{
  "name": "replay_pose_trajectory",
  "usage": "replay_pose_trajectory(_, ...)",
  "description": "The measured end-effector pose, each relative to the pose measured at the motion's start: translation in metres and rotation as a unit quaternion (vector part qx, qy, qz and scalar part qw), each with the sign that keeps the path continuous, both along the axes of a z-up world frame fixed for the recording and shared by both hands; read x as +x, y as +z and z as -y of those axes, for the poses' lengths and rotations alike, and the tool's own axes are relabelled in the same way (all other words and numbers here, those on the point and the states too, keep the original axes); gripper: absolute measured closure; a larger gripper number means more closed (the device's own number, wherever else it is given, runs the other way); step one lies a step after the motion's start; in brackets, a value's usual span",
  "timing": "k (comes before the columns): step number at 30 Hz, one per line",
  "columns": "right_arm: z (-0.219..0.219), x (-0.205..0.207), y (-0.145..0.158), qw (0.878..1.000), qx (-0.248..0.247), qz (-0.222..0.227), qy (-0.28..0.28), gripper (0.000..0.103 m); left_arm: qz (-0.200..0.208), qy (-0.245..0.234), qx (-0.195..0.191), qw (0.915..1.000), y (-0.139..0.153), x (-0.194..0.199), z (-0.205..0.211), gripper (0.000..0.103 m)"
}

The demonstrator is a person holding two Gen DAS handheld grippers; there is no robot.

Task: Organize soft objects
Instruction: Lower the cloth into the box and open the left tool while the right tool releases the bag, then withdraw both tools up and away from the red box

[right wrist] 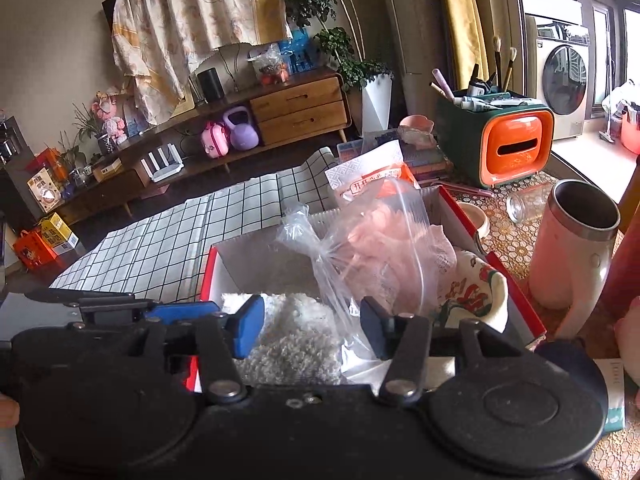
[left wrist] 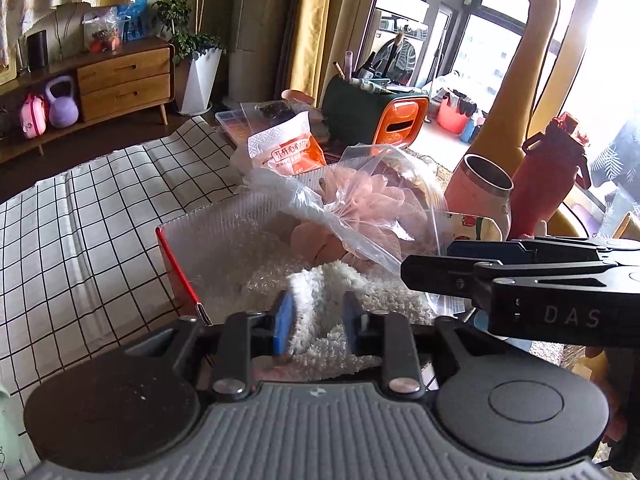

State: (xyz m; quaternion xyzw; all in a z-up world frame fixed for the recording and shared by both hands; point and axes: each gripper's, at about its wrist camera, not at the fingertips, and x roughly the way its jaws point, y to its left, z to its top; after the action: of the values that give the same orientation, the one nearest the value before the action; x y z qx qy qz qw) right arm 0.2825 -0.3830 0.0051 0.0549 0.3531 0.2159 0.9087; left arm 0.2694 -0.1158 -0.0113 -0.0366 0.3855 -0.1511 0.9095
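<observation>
Big item first: the red-edged cardboard box (right wrist: 460,210) sits on the table, with the black-and-white checked cloth (right wrist: 160,240) spreading away from its left side. Inside the box, at its near edge, lies the white fluffy cloth (right wrist: 292,340), bunched up and resting on the box floor. Just behind it, toward the far right corner, sits a clear plastic bag (right wrist: 384,248) stuffed with a pink mesh sponge (left wrist: 372,200). Outside the right wall stands a pink steel-lined cup (right wrist: 576,248), upright. Now the tools: the left gripper (left wrist: 320,316) hangs with its jaws apart and a ridge of the fluffy cloth rising between the blue pads; whether they touch it, can't tell. The right gripper (right wrist: 312,328) is spread wide over the same cloth, holding nothing.
</observation>
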Motion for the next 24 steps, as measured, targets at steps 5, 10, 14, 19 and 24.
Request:
replay_pose_trajectory(5,0.006,-0.02,0.011,1.0,0.006,0.023,0.0,0.042,0.017,0.008,-0.011,0.9998,0.01,-0.016,-0.008,0.049)
replay_pose_trajectory(10,0.008,-0.041,0.019,0.999,0.006,0.046,0.01,0.037,0.035,0.013,-0.014,0.9992,0.02,-0.035,-0.012,0.038)
replay_pose_trajectory(14,0.01,-0.056,0.022,0.998,0.01,0.064,0.017,0.029,0.042,0.015,-0.023,0.9988,0.025,-0.051,-0.019,0.038)
replay_pose_trajectory(19,0.014,-0.077,0.027,0.995,0.017,0.093,0.025,0.017,0.057,0.027,-0.024,0.9978,0.029,-0.074,-0.026,0.031)
replay_pose_trajectory(24,0.014,-0.096,0.028,0.993,0.017,0.115,0.031,0.01,0.068,0.033,-0.03,0.9967,0.031,-0.096,-0.032,0.025)
